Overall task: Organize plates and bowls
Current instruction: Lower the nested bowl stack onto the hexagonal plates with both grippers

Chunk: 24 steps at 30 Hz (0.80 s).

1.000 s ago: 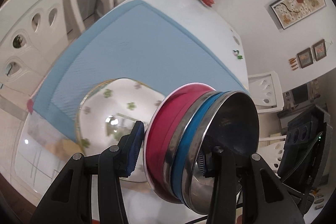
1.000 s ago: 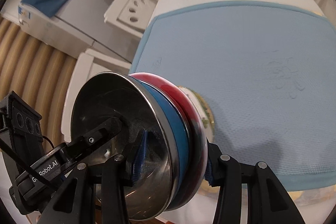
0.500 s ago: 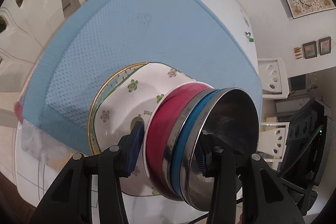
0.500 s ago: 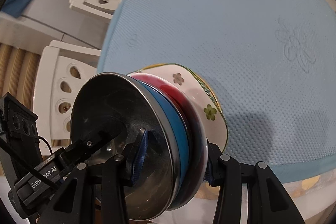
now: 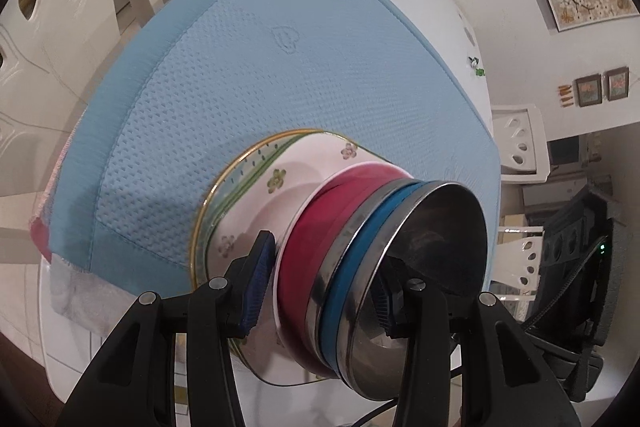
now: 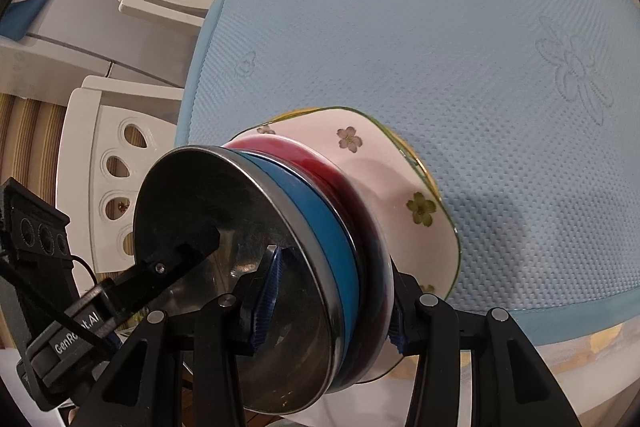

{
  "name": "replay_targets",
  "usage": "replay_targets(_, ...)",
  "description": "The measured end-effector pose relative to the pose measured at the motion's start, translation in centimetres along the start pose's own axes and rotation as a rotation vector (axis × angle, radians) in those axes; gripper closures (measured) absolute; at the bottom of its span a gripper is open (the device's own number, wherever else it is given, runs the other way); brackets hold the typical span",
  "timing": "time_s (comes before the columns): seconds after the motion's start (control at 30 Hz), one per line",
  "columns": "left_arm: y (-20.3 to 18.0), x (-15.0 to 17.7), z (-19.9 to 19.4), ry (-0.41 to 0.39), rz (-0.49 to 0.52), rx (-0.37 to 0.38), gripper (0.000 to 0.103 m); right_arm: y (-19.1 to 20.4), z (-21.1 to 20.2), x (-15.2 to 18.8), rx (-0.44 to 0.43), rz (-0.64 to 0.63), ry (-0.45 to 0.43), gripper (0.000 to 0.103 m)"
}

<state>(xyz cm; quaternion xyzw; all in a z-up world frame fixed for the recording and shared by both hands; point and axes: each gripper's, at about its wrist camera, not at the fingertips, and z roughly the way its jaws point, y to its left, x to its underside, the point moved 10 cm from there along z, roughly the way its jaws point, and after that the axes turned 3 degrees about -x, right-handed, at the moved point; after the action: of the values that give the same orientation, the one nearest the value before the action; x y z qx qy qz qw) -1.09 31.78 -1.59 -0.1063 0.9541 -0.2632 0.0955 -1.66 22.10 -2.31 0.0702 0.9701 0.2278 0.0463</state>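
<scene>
Both grippers pinch the nested bowl stack (image 5: 360, 247): left gripper (image 5: 320, 287) and right gripper (image 6: 328, 303) clamp opposite rims, over the floral plate (image 5: 256, 203).

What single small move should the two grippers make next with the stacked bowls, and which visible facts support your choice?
Probably open both at once. The left gripper and the right gripper each clamp the nested bowls, and the stack looks seated on the flowered square plate, which lies on the gold-rimmed plate on the blue mat. Full contact underneath is hidden, so release gently.
</scene>
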Motion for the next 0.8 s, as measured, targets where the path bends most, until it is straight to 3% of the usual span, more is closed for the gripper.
replay_targets(0.3,0.5,-0.2,-1.1,-0.024,0.009,0.038,0.062,0.3,-0.7,0.0,0.03,-0.044,-0.011,0.057)
replay_targets(0.47,-0.3,-0.6,-3.0,-0.084,0.073,0.016,0.062,0.5,-2.0,0.2,0.049,-0.085,-0.05,0.057)
replay_targets(0.73,-3.2,-2.5,-8.1,-0.294,0.245,-0.113,0.06,3.0,-8.3,0.0,0.137,-0.258,-0.297,0.056)
replay_targets(0.8,-4.0,-2.9,-9.3,-0.34,0.273,-0.128,0.06,3.7,-9.8,0.2,0.158,-0.294,-0.357,0.051)
